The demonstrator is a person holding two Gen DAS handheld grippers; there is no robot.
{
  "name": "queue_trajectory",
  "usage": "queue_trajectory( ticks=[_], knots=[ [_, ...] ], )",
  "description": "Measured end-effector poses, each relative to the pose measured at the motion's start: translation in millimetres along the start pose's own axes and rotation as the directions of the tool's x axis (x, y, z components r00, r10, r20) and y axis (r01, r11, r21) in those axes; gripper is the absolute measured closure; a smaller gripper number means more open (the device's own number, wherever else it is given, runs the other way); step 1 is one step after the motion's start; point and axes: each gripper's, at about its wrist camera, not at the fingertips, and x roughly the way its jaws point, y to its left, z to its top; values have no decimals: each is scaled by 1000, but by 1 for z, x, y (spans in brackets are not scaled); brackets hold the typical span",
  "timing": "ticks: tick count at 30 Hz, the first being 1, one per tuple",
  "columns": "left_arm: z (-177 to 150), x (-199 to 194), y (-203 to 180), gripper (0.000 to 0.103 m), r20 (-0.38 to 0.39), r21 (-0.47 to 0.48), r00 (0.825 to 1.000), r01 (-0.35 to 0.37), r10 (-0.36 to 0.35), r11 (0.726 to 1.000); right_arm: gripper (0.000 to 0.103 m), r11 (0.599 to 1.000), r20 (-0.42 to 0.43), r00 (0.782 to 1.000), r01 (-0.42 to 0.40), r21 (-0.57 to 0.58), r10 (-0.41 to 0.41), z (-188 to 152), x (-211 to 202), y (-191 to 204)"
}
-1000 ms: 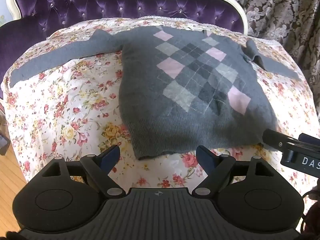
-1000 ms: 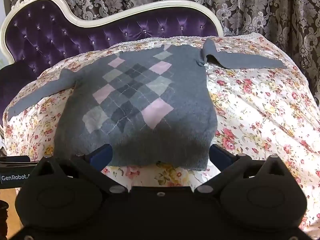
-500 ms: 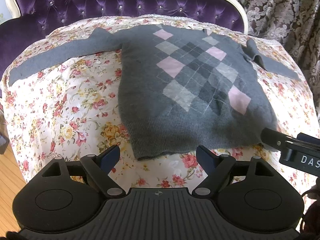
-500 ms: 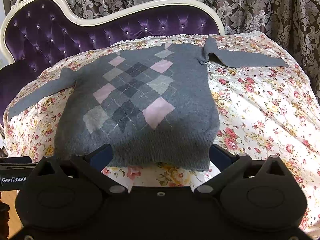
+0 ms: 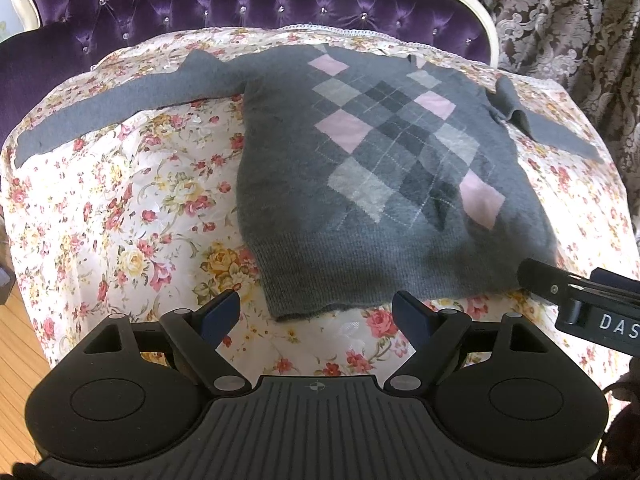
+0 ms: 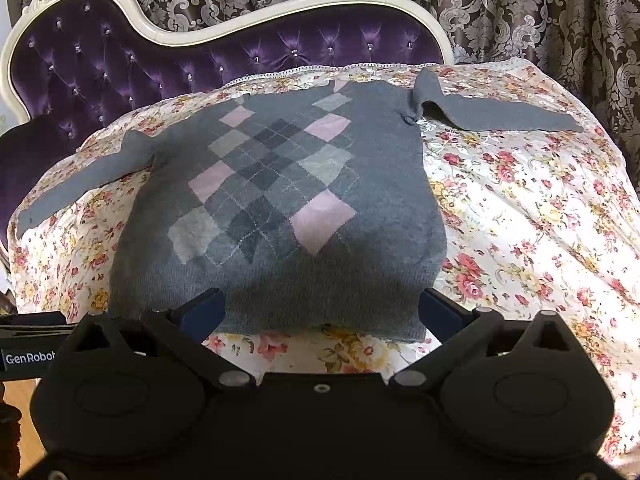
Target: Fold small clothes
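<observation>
My left claw (image 5: 316, 310) and right claw (image 6: 322, 312) are both wide open, holding nothing, just by the hem of the gray sweater (image 6: 276, 208) lying flat on the flowery cloth (image 6: 540, 216).

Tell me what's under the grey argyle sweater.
The sweater lies flat on a floral cloth draped over the purple sofa. Anything beneath the sweater's body is covered and unseen.

Bare floral cover (image 5: 120, 208) flanks the sweater (image 5: 360, 208) on both sides; the sofa back (image 6: 160, 60) blocks passage behind it.
</observation>
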Motion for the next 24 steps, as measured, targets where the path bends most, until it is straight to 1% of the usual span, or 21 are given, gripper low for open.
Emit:
queue_trajectory(
  ticks=[9,24],
  knots=[
    [0,3,2,20,-8,-6,1000,4,-4,1000,1,1000,-17,1000,-8,6,8,0,4,0],
    [3,13,3,20,-38,-12,999,5,-6,1000,1,999,-89,996,-22,37,25,-1,18,-4]
  ],
)
